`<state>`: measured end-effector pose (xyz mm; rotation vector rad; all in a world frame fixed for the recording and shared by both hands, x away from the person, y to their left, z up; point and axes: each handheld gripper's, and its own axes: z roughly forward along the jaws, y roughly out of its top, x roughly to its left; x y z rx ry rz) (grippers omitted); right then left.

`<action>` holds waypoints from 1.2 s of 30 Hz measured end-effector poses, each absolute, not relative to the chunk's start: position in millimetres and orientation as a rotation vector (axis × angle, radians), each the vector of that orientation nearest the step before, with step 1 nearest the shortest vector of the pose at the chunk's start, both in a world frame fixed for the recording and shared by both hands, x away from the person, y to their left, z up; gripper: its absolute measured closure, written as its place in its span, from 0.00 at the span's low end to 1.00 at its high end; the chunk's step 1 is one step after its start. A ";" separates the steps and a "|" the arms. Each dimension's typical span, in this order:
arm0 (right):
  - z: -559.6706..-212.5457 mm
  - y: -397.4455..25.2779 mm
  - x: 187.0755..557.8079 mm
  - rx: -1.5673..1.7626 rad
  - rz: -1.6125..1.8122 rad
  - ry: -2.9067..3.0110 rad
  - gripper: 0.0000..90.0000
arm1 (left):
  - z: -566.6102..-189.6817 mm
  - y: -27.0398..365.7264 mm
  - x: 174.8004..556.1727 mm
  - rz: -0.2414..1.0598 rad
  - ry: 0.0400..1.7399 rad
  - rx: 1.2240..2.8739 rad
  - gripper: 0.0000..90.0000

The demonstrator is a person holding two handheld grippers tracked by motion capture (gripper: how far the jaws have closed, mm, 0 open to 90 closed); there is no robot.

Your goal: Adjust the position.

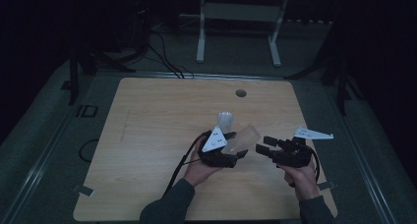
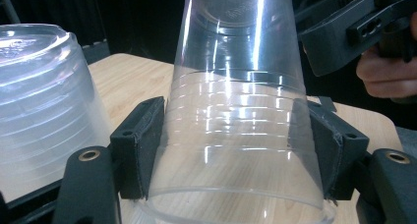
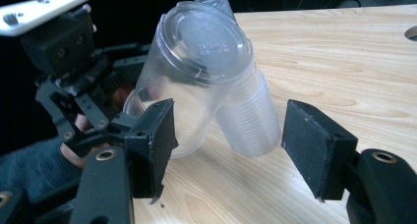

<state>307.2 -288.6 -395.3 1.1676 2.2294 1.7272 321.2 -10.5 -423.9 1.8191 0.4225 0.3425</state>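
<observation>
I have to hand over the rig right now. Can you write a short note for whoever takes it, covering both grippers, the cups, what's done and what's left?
Left gripper: shut on the clear plastic cup, held tilted above the table, base towards the right gripper.
Right gripper: open, holding nothing, jaws aimed at the cup's base.
Stack of cups: upside down on the table just beyond the held cup.
Done: one cup is gripped and lifted.
Left: probably take the cup with the right gripper, or set it down; its destination can't be told.
</observation>
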 end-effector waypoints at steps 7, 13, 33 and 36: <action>-387.8 -288.9 311.1 1.077 1.650 2.295 0.41 | -422.9 -7.4 322.8 0.312 0.411 1.830 0.34; -382.4 -288.9 315.1 1.006 1.575 2.356 0.41 | -422.2 -4.7 323.1 0.292 0.396 1.852 0.34; -369.0 -271.6 322.7 0.749 1.162 2.563 0.42 | -424.0 4.8 323.5 0.248 0.374 1.883 0.34; -367.1 -267.5 323.2 0.700 1.111 2.588 0.42 | -424.3 5.7 323.1 0.241 0.366 1.889 0.34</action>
